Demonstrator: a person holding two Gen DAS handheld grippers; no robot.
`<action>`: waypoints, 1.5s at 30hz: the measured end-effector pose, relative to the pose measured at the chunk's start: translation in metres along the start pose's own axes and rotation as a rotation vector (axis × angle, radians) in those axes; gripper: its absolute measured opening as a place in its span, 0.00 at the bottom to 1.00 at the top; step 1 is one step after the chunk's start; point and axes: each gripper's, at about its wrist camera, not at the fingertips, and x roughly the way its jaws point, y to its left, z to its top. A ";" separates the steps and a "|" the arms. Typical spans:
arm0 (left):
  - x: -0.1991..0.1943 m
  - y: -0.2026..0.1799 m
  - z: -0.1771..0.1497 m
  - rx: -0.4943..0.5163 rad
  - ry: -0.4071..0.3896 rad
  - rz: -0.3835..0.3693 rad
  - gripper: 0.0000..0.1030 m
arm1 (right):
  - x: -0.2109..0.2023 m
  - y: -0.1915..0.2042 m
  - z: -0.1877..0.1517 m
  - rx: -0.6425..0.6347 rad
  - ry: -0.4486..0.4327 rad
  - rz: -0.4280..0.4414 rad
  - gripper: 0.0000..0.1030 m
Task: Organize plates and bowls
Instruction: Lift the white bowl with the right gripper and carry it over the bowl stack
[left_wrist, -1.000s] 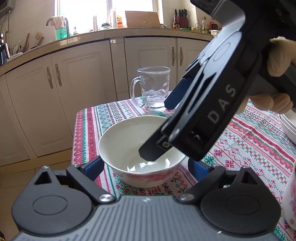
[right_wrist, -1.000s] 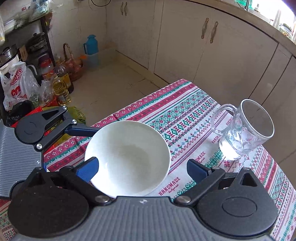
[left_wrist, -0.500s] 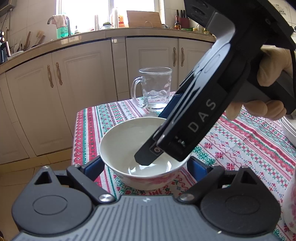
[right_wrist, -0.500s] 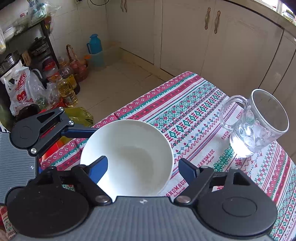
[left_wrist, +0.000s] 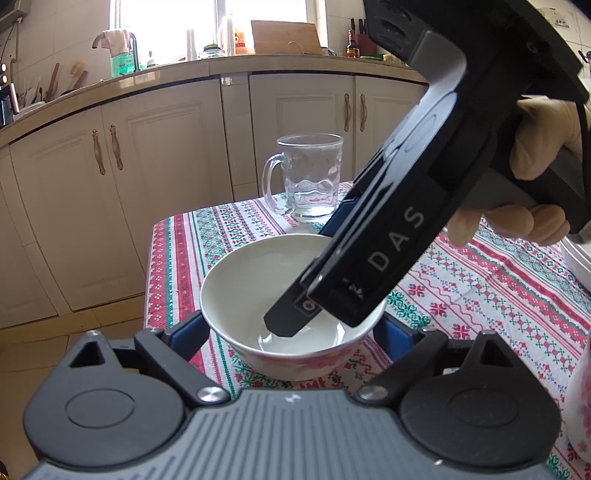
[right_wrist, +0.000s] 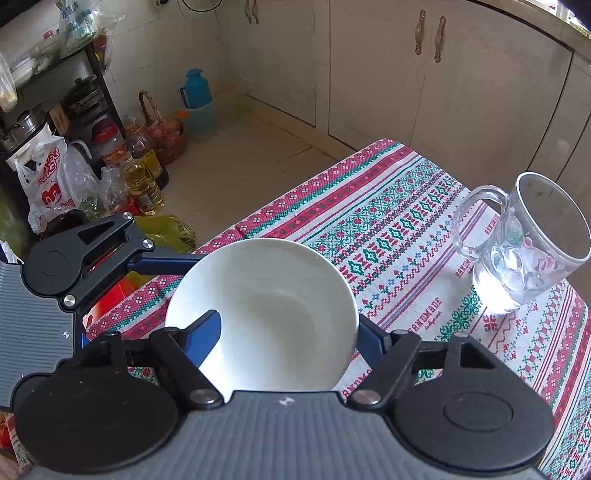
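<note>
A white bowl (left_wrist: 258, 280) with a pink flower pattern outside stands near the corner of the patterned tablecloth (left_wrist: 480, 288); it also shows in the right wrist view (right_wrist: 280, 306). My left gripper (left_wrist: 291, 328) is open, one blue finger on each side of the bowl, close to its wall. My right gripper (right_wrist: 288, 328) comes from above: its left finger (right_wrist: 205, 332) is inside the bowl, its right finger (right_wrist: 369, 336) is outside the rim. The jaws are narrowed across the bowl's wall; contact is hidden.
A glass mug (left_wrist: 310, 177) stands behind the bowl near the table's far edge, also in the right wrist view (right_wrist: 524, 247). Stacked white dishes (left_wrist: 576, 254) sit at the right edge. Oil bottles and bags (right_wrist: 140, 177) are on the floor beyond the table.
My right gripper has closed in, its left finger now inside the bowl and its right finger at the rim. The left gripper has stayed around the bowl.
</note>
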 end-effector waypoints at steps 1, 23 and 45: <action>0.000 0.000 0.000 0.002 0.003 -0.001 0.92 | -0.001 0.000 0.000 0.004 0.001 0.001 0.80; -0.050 -0.028 0.016 0.021 0.047 -0.001 0.91 | -0.047 0.024 -0.019 0.001 -0.025 0.024 0.80; -0.133 -0.095 0.022 0.066 0.015 -0.030 0.92 | -0.146 0.075 -0.085 0.011 -0.113 -0.005 0.80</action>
